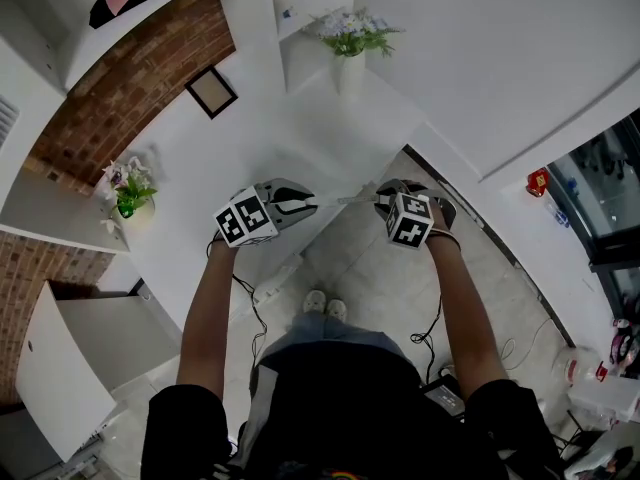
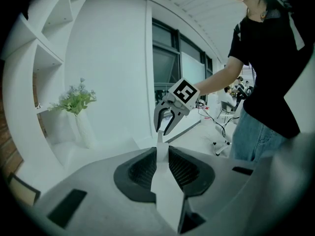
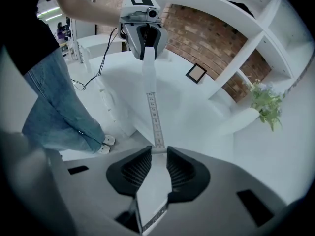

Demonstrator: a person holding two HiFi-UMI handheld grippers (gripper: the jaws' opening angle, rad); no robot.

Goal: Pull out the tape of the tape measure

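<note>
head view: the left gripper (image 1: 308,203) and the right gripper (image 1: 381,200) face each other at chest height, tips near together, with a short stretch of tape (image 1: 345,200) level between them. they hang over the edge of a white table (image 1: 300,118), where it meets the floor. on the table stand a vase of flowers (image 1: 350,48), a small picture frame (image 1: 212,91) and, off to the left, a small potted plant (image 1: 128,190). a brick wall (image 1: 120,98) runs behind. cables (image 1: 432,336) trail on the floor beside the person's shoes (image 1: 325,305).

left gripper view: the left gripper's (image 2: 161,156) jaws are closed tight on a flat white piece of the tape measure (image 2: 165,191), which fills the gap between the pads. from there the tape (image 2: 160,139) narrows toward the right gripper (image 2: 163,131) straight ahead. the vase of flowers (image 2: 78,104) stands well off to the left, apart from the tape's line. the person's sleeve and jeans fill the right side.

right gripper view: the right gripper's (image 3: 158,154) jaws are pressed together on the tape's end. the numbered tape (image 3: 154,117) runs straight up to a white body (image 3: 148,73) that sticks out of the left gripper (image 3: 146,55). the tape passes in the air above the table, touching nothing. the picture frame (image 3: 196,73) and vase of flowers (image 3: 266,102) sit to the right of it.
</note>
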